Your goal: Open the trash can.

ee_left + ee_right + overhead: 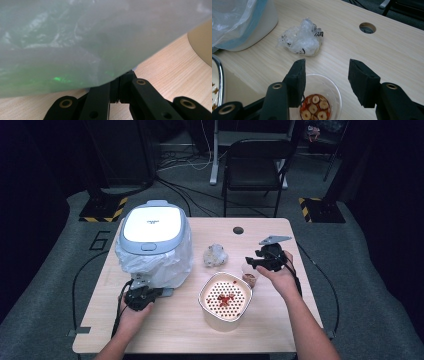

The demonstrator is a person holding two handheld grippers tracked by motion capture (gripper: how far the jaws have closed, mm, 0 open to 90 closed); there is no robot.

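Black-printed crumpled wrapper (pixel 300 40) lettering is unreadable; cooker (pixel 155 226) lid logo too.

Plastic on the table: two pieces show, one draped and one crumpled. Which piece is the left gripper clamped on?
The clear bag draped over the white cooker: the left gripper pinches its lower edge. The crumpled wrap lies loose mid-table, untouched.

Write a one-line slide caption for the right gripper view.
Open right tool poised above a clear cup of sliced dried fruit, crumpled plastic wrap beyond on the wooden table.
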